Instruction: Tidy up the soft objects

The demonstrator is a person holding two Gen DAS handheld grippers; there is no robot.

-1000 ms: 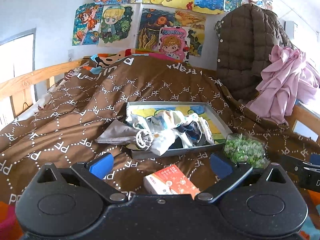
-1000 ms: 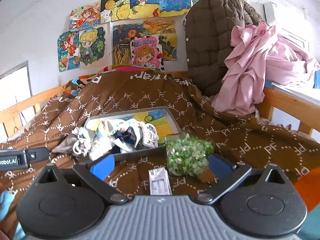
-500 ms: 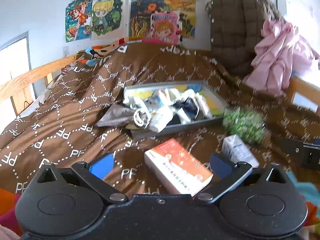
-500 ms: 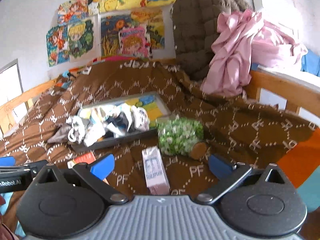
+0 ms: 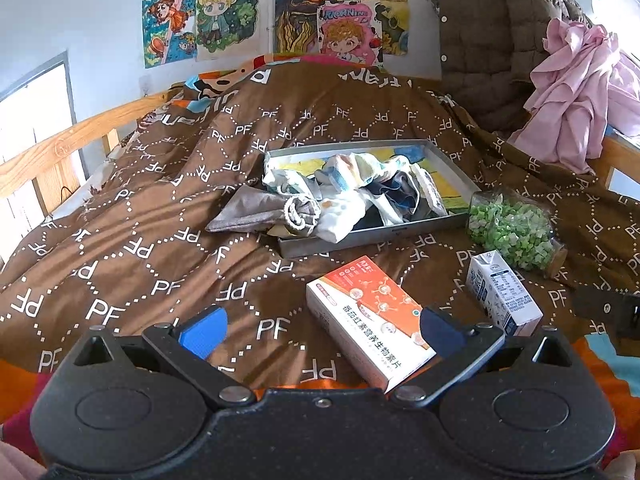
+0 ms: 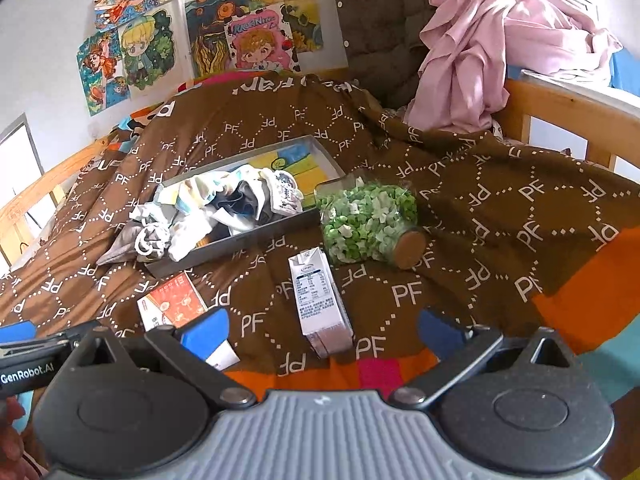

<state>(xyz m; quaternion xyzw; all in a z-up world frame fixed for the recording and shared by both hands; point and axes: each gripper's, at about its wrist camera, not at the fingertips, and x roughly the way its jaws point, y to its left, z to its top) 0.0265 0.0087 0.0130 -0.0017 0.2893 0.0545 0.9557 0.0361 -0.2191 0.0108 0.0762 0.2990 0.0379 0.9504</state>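
One grey metal tray [image 5: 372, 236] sits on the brown PF-printed quilt [image 5: 132, 216], holding a tangled heap of small cloth items [image 5: 360, 192] in white, pale blue, yellow and dark fabric, too jumbled to count; one grey drawstring pouch [image 5: 260, 212] spills over the tray's near-left corner onto the quilt. In front of the tray lie one orange-and-white box [image 5: 372, 320], one small milk carton [image 6: 318, 300] on its side, and one cork-stoppered jar of green and white bits [image 6: 368, 220] touching the tray's right end. The left gripper [image 5: 320, 328] and the right gripper [image 6: 322, 326] both hover with fingers spread wide and empty, the box and carton lying between them and the heap.
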